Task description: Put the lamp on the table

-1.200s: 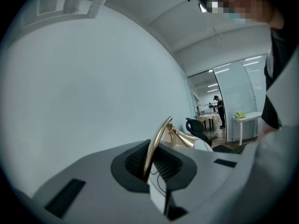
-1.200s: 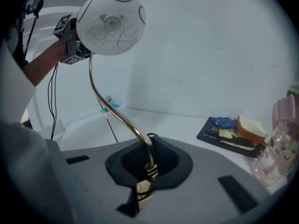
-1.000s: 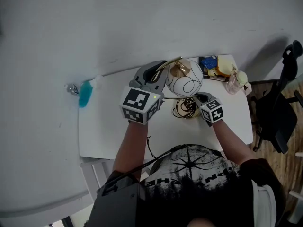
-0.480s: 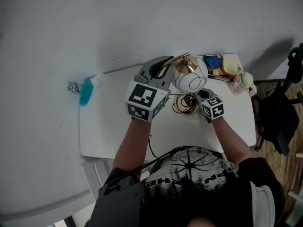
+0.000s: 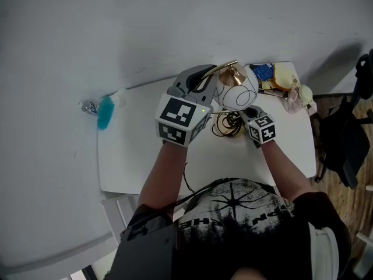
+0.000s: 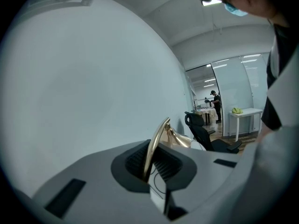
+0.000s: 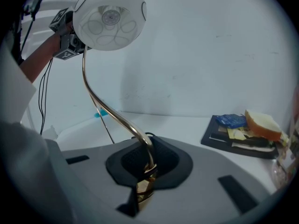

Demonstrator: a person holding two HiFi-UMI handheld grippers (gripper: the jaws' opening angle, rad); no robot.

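The lamp has a white globe shade [image 5: 237, 95] with thin black lines and a curved gold stem [image 5: 224, 68]. It is held above the white table [image 5: 134, 156], near the table's far edge. My left gripper [image 5: 198, 84] is shut on the upper gold stem [image 6: 156, 143], just left of the shade. Below the shade, my right gripper [image 5: 249, 113] is shut on the lower end of the stem [image 7: 146, 164]. From there the stem arcs up to the globe [image 7: 110, 17]. The lamp's dark cord [image 5: 228, 125] lies coiled on the table between my hands.
A dark tray [image 5: 273, 88] with snack packets and a bread-like piece [image 7: 261, 123] sits at the table's far right corner, beside a pale bag [image 5: 297, 97]. A black office chair [image 5: 349, 133] stands right of the table. A turquoise object [image 5: 105, 114] lies off the table's left side.
Both grippers and the lamp have shifted a little toward the far right of the table. The grips on the stem are unchanged.
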